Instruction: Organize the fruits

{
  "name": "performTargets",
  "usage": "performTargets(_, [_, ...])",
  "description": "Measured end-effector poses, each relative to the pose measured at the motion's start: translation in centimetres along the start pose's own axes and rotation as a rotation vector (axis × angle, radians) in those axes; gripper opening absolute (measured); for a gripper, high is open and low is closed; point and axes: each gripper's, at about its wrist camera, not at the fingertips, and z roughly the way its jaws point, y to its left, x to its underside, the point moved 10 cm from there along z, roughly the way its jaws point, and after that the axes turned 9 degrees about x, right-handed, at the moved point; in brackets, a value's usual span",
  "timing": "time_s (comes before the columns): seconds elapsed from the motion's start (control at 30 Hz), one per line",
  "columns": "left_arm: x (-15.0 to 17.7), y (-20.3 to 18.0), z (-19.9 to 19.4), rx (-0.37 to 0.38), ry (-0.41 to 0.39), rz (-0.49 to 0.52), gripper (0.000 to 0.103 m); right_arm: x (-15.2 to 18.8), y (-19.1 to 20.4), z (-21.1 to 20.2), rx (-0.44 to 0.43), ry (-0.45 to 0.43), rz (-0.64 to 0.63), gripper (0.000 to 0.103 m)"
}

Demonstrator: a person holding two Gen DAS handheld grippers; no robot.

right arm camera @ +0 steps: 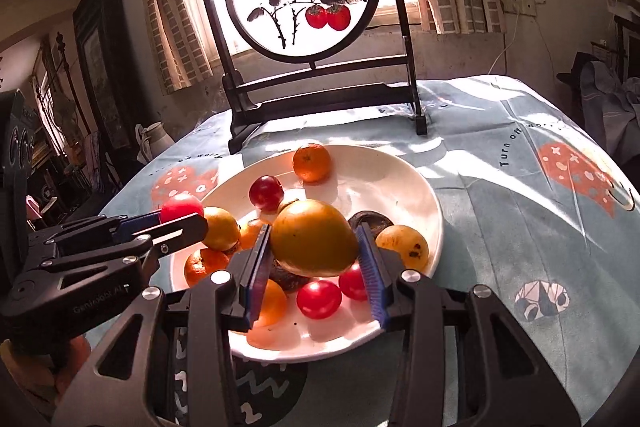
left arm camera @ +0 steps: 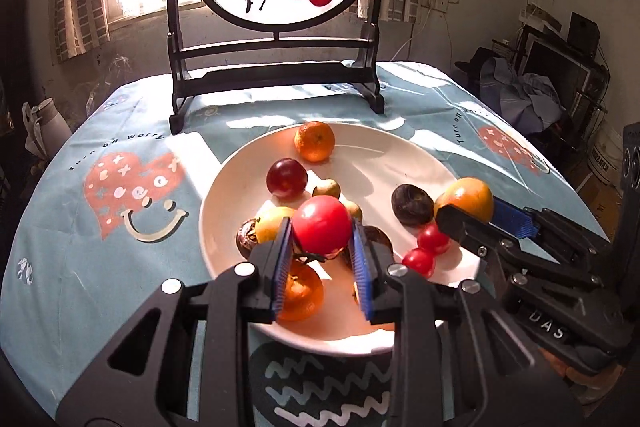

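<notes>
My left gripper (left arm camera: 322, 237) is clamped on a red tomato (left arm camera: 321, 225), my right gripper (right arm camera: 314, 247) on a yellow-green fruit (right arm camera: 314, 237), both above the near plate (left arm camera: 400, 147). Both look smooth, bruisable; I'd grip mid-body, gently.

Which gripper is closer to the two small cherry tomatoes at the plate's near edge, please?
Right. The right gripper hangs just above the cherry tomatoes; the left gripper sits farther off, to their left.
</notes>
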Motion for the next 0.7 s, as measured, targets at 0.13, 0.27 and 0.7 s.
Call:
performTargets(0.13, [-0.6,2.4,-1.0,-0.159,-0.039,-0.016,0.088,-0.4,-0.2,0.7,0.008,0.019,-0.007,0.061])
performTargets(0.27, [-0.8,3.0,-4.0,-0.158,-0.068,-0.030,0.096,-1.2,0.0,-2.1,-0.001,-0.009,-0.030,0.065])
performTargets(0.7, [6.7,1.6,-8.7,-0.174,-0.011,0.045,0.101,7.8,1.8,-9.2,-0.083,0.111,-0.298,0.102])
